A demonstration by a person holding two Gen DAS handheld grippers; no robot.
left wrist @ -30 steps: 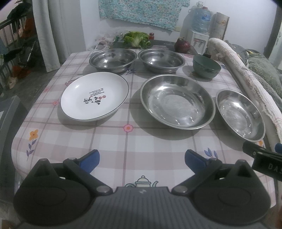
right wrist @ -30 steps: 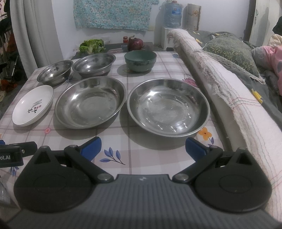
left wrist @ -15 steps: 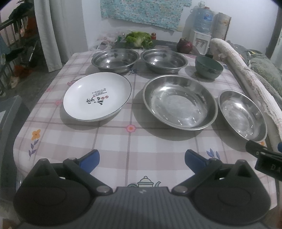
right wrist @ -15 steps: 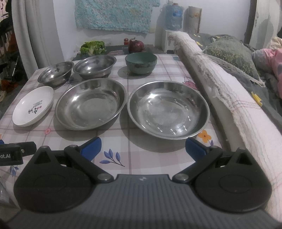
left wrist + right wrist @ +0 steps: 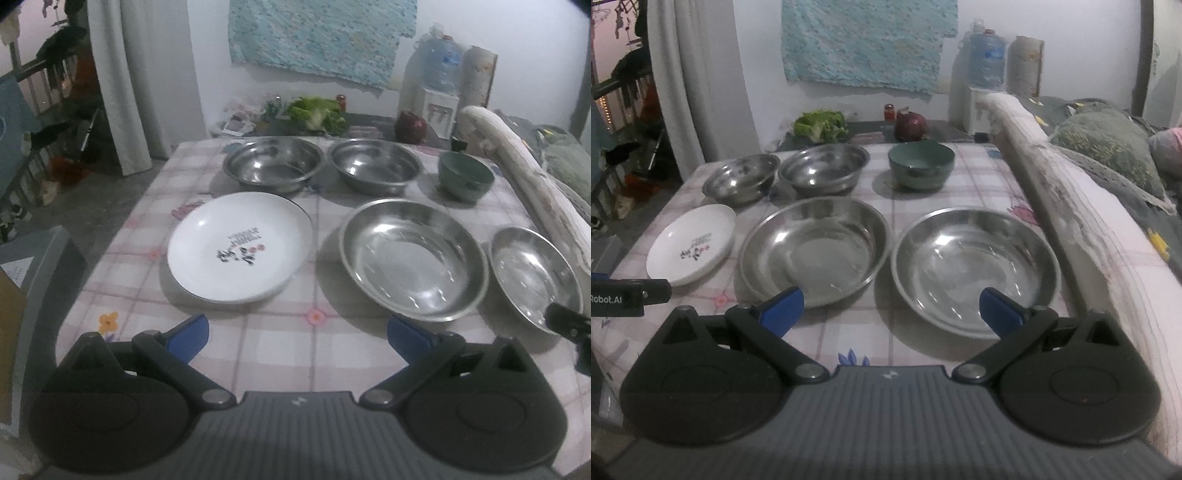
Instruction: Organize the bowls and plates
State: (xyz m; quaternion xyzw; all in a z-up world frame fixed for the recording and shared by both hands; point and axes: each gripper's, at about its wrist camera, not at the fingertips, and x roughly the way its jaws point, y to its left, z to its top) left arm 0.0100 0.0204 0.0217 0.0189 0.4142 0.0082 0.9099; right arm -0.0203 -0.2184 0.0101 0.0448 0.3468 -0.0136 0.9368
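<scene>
- Plates and bowls: six pieces laid out singly on the checked table [image 5: 258, 354], none stacked, so sorting has not begun by the look of it.
- Front row, seen from the left wrist: white plate [image 5: 240, 253] at left, steel plate [image 5: 412, 258] in the middle, second steel plate [image 5: 975, 269] at right beside the rolled cloth [image 5: 1071, 221].
- Back row: steel bowl [image 5: 273, 164], second steel bowl [image 5: 375, 166], green bowl [image 5: 465, 177] at right, all apart from each other.
- Left gripper [image 5: 297, 334]: jaws spread wide, nothing between them, held over the near table edge, short of the white plate.
- Right gripper [image 5: 890, 312]: jaws also spread and empty, its blue pads just at the near rims of the two steel plates.
- Judgement: step in hand is the approach for a first pick, likely nesting one steel plate in the other.
- To do it well: come in low, one finger under the near rim and one over it, clamp on the rim.
- Steel is slick and shallow; a weak pinch may let it slip or tilt.
- Lift level, centre over its twin, lower before release to avoid sliding.
- Mind the cloth at right.
</scene>
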